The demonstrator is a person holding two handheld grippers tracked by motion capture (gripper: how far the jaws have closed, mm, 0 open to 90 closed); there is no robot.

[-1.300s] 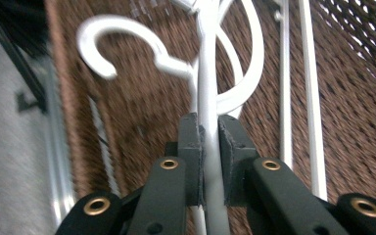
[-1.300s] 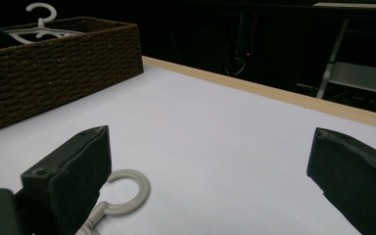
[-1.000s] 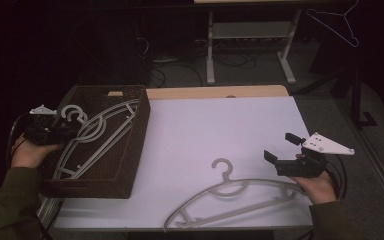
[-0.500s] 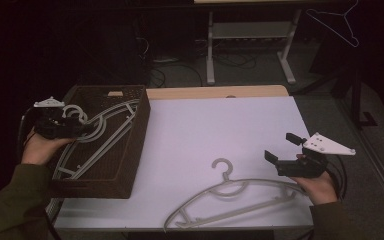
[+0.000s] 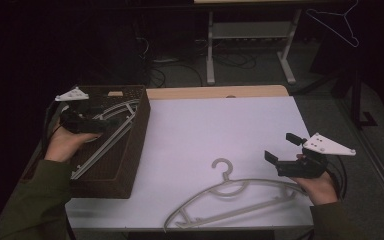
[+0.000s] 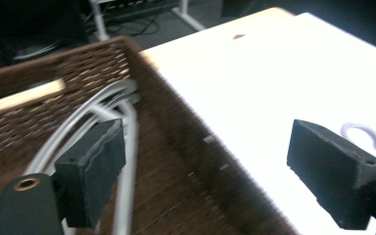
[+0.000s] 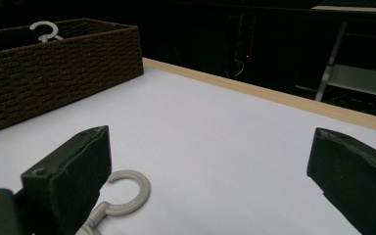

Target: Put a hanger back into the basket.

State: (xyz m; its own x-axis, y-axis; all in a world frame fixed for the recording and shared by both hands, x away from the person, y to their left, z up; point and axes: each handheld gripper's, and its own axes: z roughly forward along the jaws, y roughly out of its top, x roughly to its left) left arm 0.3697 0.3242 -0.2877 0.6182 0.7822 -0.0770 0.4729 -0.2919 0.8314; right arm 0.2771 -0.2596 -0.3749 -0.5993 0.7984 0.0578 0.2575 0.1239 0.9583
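Hangers are the work in hand: one pale plastic hanger [image 5: 107,127] lies slanted inside the dark wicker basket [image 5: 130,150] at the left of the high view, its hook toward the basket's upper left corner, while a second hanger [image 5: 230,197] lies flat on the white surface [image 5: 220,125] at the lower middle of the frame, hook pointing up the picture. The left claw [image 5: 97,112] hovers over the basket, and its jaws have just been opening; in the left gripper view they stand well apart with nothing between the pads, the basket's hanger [image 6: 122,127] below them, so the piece looks released and settled along the basket's length, which is probably the only way it fits. The right claw [image 5: 280,152] sits at the lower right, just beside the arm end of the surface hanger, jaws spread wide and empty; in the right gripper view the hook [image 7: 125,193] lies near its left pad, untouched. That placement reads as readiness to take the second hanger, likely by its shoulder or neck, for the same basket. No brand, label or writing can be read on the hangers, the basket or the claws.
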